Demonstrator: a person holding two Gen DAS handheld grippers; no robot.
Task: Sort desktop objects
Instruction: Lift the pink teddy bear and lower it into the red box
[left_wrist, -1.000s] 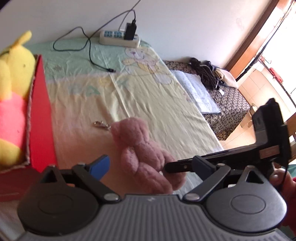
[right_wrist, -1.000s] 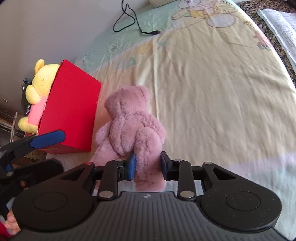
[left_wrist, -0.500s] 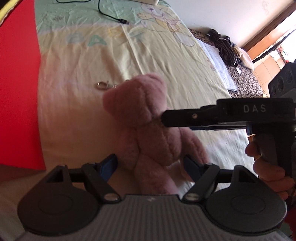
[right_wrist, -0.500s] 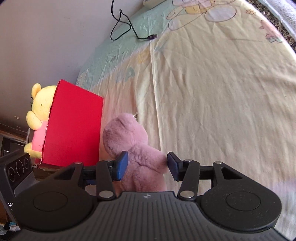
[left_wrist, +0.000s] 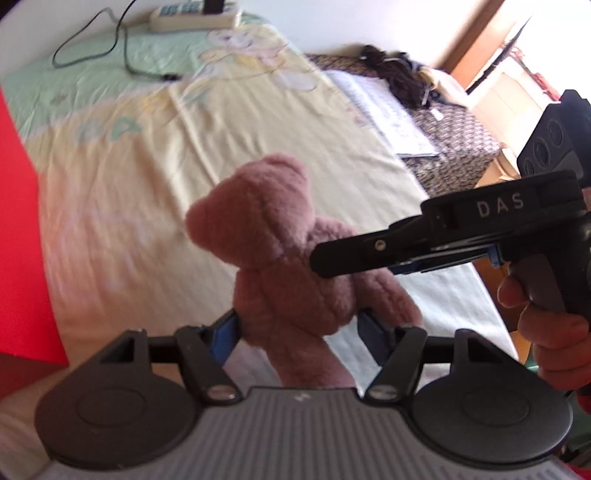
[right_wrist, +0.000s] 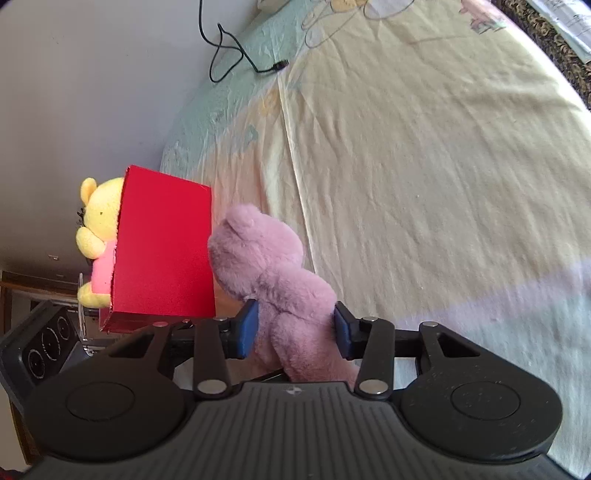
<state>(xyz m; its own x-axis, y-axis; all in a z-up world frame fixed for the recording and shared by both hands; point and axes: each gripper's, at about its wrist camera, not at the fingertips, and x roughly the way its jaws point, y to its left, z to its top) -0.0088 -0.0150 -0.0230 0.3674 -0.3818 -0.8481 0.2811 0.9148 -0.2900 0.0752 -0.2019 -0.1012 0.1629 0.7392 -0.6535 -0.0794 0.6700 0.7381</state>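
Our left gripper (left_wrist: 297, 326) straddles the lower body of the pink plush bear (left_wrist: 280, 236), its 2 blue pads pressed to the fur on either side, so we judge it closed on the toy. Our right gripper (right_wrist: 295, 330) also brackets the bear's waist, but a sliver of gap shows at the pads in its own view, and from the left wrist view its black fingers lie flat across the bear's back; we cannot tell whether it is clamping or letting go.

The bear is upright, lifted off the yellow bedsheet (right_wrist: 424, 166), its head just beside the near wall of the red box (right_wrist: 162, 251). A yellow plush (right_wrist: 98, 218) already sits in that box, behind its far edge.

We judge this to be a hand-over of 1 toy between grippers, midway through sorting. The next move calls for 1 gripper to carry the bear over the box rim, then release it inside without knocking the wall.
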